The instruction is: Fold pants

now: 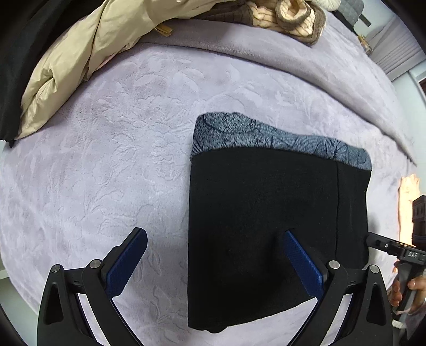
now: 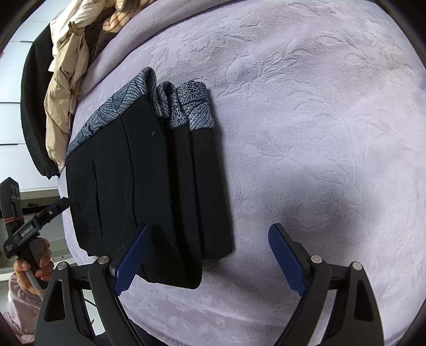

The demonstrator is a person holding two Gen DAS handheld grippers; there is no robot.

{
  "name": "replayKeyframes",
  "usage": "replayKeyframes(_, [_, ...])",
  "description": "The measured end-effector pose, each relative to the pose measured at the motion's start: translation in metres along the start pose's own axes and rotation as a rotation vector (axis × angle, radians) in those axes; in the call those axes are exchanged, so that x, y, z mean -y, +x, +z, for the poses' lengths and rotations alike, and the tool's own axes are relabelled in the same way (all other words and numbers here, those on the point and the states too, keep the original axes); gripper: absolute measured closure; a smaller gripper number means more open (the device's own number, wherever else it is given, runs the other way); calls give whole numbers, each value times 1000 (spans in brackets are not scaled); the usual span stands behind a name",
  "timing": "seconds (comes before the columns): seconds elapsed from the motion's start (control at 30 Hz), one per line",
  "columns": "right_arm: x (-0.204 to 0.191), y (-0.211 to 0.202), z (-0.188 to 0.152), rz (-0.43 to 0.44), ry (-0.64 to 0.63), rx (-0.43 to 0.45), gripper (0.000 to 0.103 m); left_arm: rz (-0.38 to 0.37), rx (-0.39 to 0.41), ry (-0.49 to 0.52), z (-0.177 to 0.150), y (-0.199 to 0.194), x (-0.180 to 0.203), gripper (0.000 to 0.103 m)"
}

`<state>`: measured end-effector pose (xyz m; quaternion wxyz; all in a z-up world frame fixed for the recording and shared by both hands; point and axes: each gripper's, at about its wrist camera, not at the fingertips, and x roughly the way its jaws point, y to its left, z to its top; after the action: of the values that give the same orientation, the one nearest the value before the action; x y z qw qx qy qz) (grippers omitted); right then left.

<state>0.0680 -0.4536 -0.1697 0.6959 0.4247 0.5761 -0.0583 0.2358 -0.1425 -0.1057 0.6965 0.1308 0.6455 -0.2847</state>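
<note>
Black pants [image 1: 266,197] sit folded on the lavender bed [image 1: 106,149]. Left tool [image 1: 213,263] and right tool [image 2: 210,255] both hang wide open over them, gripping nothing.

Bed [image 1: 106,133] edges cut by fisheye rim. Clothing pile [image 1: 293,18] cropped at top edge. Pants [image 2: 149,186] inner folded layers hidden beneath top layer.

The folded pants [image 1: 266,199] lie on the bed [image 1: 119,159], between the left gripper [image 1: 213,255] and the right gripper [image 2: 210,255]. A pile of clothes [image 1: 80,53] sits behind them.
</note>
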Motion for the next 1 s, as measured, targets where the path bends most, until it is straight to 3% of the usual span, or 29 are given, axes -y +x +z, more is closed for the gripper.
replayKeyframes(0.13, [10, 3, 10, 51, 8, 8, 11, -109, -25, 6, 4, 10, -15, 1])
replayKeyframes(0.27, [20, 10, 18, 115, 21, 9, 11, -156, -44, 68, 1, 25, -16, 1])
replayKeyframes(0.6, [18, 39, 46, 443, -39, -42, 12, -253, -31, 133, 7, 51, 1, 1])
replayKeyframes(0.67, [16, 52, 52, 427, -25, -55, 26, -251, -11, 130, 6, 55, 0, 4])
replayKeyframes(0.7, [19, 54, 49, 425, -6, -54, 28, -258, -1, 129, 5, 53, 0, 13])
replayKeyframes(0.77, [21, 52, 46, 444, 27, -41, 48, -254, 25, 132, 5, 46, 2, 23])
replayKeyframes(0.83, [25, 44, 40, 471, 55, -23, 58, -256, 44, 132, 1, 32, 3, 33])
replayKeyframes(0.9, [23, 36, 33, 494, 51, -15, 62, -266, 50, 133, -2, 17, -5, 41])
replayKeyframes(1.0, [10, 23, 23, 516, 39, -9, 63, -277, 50, 128, -10, -4, -13, 41])
